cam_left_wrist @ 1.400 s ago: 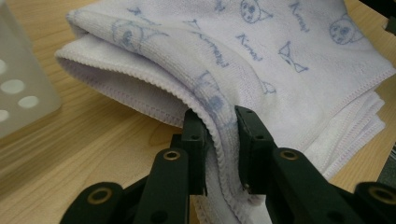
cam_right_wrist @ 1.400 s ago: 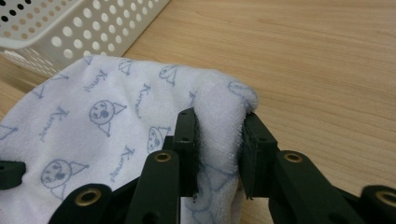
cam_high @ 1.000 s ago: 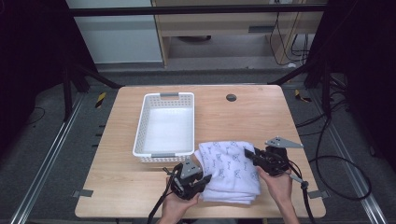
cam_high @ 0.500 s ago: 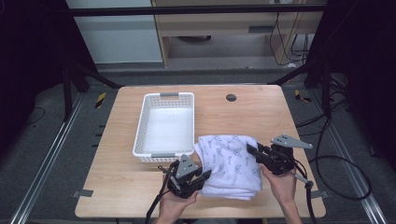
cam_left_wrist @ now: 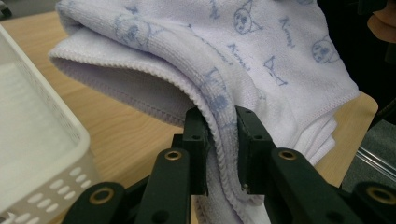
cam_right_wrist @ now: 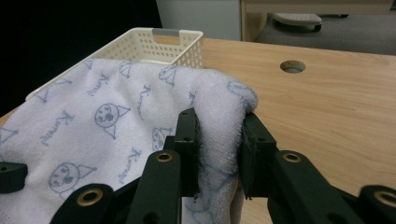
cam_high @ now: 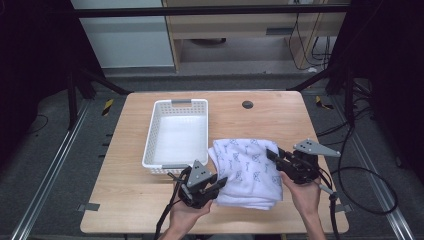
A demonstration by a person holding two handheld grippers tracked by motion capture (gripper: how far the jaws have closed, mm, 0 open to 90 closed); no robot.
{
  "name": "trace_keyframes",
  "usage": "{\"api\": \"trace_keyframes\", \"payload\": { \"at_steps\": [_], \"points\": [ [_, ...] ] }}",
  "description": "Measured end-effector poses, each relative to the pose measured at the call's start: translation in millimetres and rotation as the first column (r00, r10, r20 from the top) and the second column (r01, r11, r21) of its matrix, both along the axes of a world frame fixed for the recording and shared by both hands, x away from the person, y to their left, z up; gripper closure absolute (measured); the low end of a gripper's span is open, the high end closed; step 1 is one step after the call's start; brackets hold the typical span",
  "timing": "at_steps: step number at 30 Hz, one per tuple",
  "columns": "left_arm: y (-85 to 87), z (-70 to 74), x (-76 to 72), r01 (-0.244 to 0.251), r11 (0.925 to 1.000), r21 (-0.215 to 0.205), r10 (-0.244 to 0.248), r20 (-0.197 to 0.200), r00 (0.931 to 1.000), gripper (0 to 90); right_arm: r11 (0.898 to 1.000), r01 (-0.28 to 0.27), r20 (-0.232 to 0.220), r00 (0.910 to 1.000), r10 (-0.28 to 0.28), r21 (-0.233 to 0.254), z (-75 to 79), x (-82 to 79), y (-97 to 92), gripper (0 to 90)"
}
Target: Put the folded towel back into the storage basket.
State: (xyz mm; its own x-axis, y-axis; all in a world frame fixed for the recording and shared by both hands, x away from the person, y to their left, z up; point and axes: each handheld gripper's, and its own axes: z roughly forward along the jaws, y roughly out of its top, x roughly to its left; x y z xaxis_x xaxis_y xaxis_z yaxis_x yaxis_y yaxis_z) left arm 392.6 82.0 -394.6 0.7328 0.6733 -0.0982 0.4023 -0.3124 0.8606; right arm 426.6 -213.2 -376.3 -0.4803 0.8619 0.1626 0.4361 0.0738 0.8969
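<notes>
**Folded towel held at both ends, basket waiting beside it**

Both claws are clamped on the folded white terry towel printed with small blue cat faces (cam_high: 248,172). The left claw (cam_high: 218,186) pinches a hemmed edge at the near left corner; in the left gripper view its jaws bite onto a thin ridge of cloth (cam_left_wrist: 219,116) while the lower layers sag loose beneath. The right claw (cam_high: 273,155) grips a thick rolled fold on the towel's right side, the jaws squeezing a fat bunch of pile (cam_right_wrist: 219,135). The towel sits at the near middle of the pale wooden tabletop (cam_high: 125,200), just to the right of the white perforated plastic basket (cam_high: 152,135), its left edge close to the basket's wall.

To my eye the weak point is the left grip. It seems to hold only the top layer or two, so a lift could let the lower folds peel away and the neat stack fall open. The two holds are also uneven, thin against thick, which could tilt the bundle. If it goes towards the basket, a drooping corner might catch on the rim and drag the light basket along.
</notes>
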Motion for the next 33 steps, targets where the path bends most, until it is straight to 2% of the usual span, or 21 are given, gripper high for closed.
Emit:
{"api": "trace_keyframes", "payload": {
  "at_steps": [5, 11, 16, 24, 33],
  "points": [
    [2.8, 12.5, 3.5, -0.002, 1.0, -0.007, 0.002, 0.025, 0.9997, 75.2, 1.0, 0.007, 0.022, 0.9997, -0.007, 0.011, 11.2, 2.3, -0.5, 72.1],
    [12.5, 28.7, 8.5, -0.019, 0.9991, -0.037, 0.021, 0.057, 0.9982, 75.2, 1.0, 0.007, 0.058, 0.9983, -0.008, 0.014, 33.8, 7.9, 8.0, 72.0],
    [22.9, 36.1, 12.4, -0.037, 0.9983, -0.045, 0.04, 0.072, 0.9966, 75.2, 1.0, 0.003, 0.078, 0.9969, -0.004, 0.009, 45.6, 14.0, 19.3, 72.0],
    [38.3, 39.3, 18.0, -0.069, 0.9966, -0.046, 0.072, 0.085, 0.9937, 75.2, 1.0, -0.008, 0.081, 0.9967, 0.008, 0.0, 52.3, 25.7, 38.4, 72.0],
    [56.7, 44.0, 27.6, -0.086, 0.9934, -0.076, 0.093, 0.088, 0.9918, 75.2, 1.0, -0.019, 0.085, 0.9962, 0.019, -0.005, 59.7, 37.8, 56.0, 72.0]
  ]
}}
